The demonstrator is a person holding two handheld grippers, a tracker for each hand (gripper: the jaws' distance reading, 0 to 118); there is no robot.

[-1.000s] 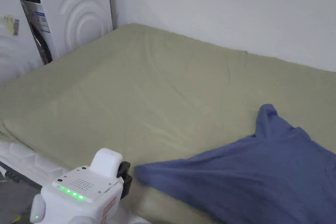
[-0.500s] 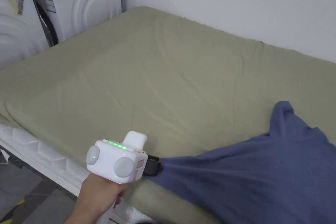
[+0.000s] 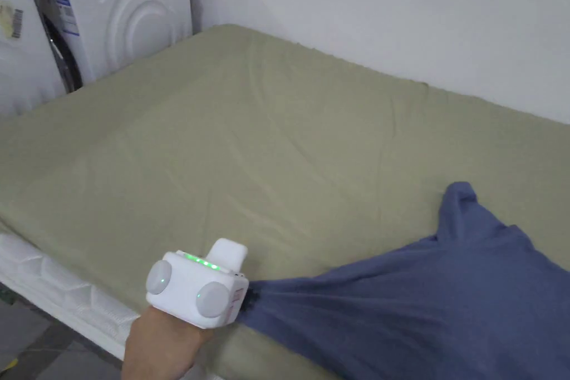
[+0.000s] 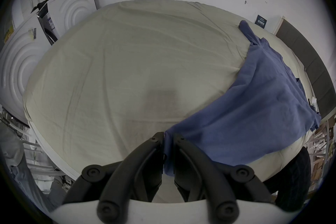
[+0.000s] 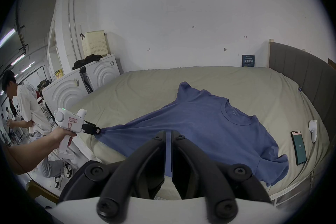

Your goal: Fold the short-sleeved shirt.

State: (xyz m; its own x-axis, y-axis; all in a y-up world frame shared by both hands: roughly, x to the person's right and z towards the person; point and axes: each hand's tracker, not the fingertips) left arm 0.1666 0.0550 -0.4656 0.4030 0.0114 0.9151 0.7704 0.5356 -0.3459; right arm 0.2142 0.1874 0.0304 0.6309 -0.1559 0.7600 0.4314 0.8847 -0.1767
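In the head view the blue shirt [image 3: 434, 309] lay on the bed [image 3: 250, 147], near right. In the left gripper view the left tool [image 4: 168, 138] pinched the shirt's corner. In the right gripper view the right tool [image 5: 168, 134] clamped its near hem.

The shirt [image 5: 209, 124] was plain blue, the bed sheet [image 3: 234, 153] pale olive — unpatterned. The left gripper [image 5: 98, 131] had a white body with green lights — black jaws. The headboard [image 5: 298, 71] was grey.
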